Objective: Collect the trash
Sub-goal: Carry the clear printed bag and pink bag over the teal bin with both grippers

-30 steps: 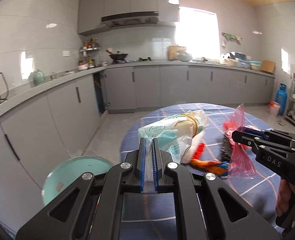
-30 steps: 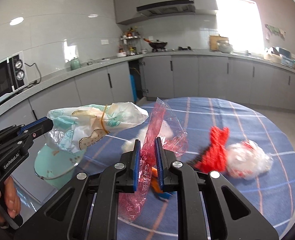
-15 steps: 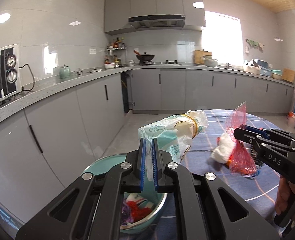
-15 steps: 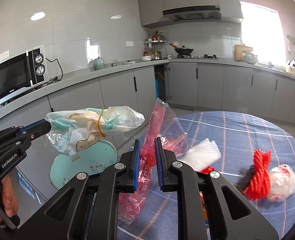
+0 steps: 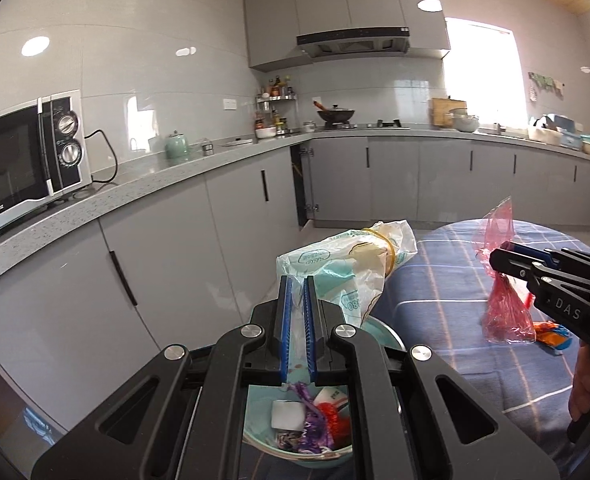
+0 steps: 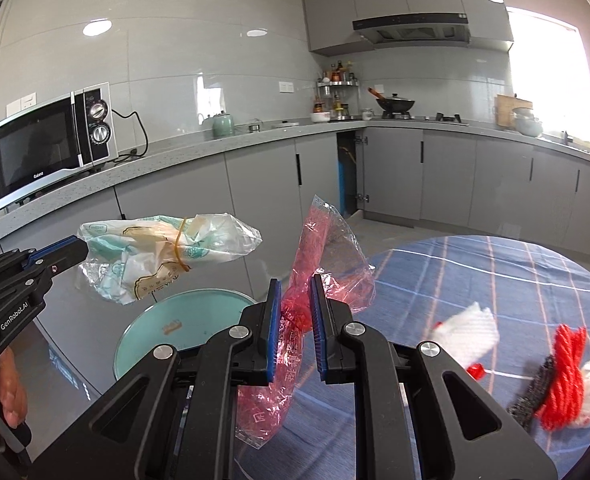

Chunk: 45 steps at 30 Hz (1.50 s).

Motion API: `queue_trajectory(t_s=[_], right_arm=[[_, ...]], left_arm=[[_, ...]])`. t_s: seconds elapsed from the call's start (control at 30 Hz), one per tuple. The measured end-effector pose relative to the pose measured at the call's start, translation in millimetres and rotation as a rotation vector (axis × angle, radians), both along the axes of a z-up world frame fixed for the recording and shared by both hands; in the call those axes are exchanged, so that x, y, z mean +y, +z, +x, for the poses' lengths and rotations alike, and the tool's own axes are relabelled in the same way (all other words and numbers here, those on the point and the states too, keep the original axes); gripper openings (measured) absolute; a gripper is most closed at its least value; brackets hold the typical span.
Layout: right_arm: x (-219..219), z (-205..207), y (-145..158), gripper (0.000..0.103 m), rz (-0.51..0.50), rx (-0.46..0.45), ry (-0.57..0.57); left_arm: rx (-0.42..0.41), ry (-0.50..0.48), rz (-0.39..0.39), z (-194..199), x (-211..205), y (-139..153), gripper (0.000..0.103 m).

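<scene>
You stand in a grey kitchen, with the counter (image 6: 199, 160) and its cabinets running along the left and back, a teal bin (image 5: 295, 432) low beside them, and a round table (image 6: 495, 272) with a blue checked cloth on the right. Your left gripper (image 5: 297, 280) is clamped on a white bag (image 5: 347, 268) bound by a rubber band, and the bag hangs out past the fingers, over the bin's far rim rather than its middle; let go from here and it may catch the rim or fall to the floor. The bin already holds scraps, so a bulky bag could also sit high and tip out. Your right gripper (image 6: 295, 282) is pinched on a red bag (image 6: 319, 256), which trails loose below the jaws and sits over the table edge, not over the bin. The two bags ride near each other and could tangle. You have open room above the bin; the cabinets stand close behind it. More trash (image 6: 559, 372) lies on the table's right.
</scene>
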State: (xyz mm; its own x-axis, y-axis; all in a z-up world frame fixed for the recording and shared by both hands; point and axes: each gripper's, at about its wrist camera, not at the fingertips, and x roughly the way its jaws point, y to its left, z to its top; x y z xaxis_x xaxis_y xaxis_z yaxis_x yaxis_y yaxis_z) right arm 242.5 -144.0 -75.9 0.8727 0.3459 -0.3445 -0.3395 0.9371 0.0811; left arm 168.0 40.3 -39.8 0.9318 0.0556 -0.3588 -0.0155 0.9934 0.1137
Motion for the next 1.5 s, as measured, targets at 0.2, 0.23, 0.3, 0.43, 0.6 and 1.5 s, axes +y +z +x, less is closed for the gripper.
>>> queue_trajectory(t_s=[0.2,0.23,0.3,0.43,0.6,1.5], right_arm=[[16,12,-2,0.016,-0.007,0.002,0.028],[18,14,-2,0.016,-0.007,0.004,0.031],[22,18,-2,0.016,-0.008,0.006,0.038],[35,26,-3,0.016,-0.016,0.005,0.060],[46,33,-6,0.016,-0.031,0.007,0.084],[72,51,-19,0.016,-0.068,0.030,0.142]], left_arm=[[0.004,0.044,0.006,1,14,-3,0.007],[0.005,0.053,0.005,2,17,-2,0.007],[0.008,0.066,-0.001,4,22,-2,0.007],[0.008,0.088,-0.006,6,31,-1,0.007],[0.013,0.112,-0.009,9,40,-2,0.007],[0.058,0.132,-0.022,22,48,-19,0.007]])
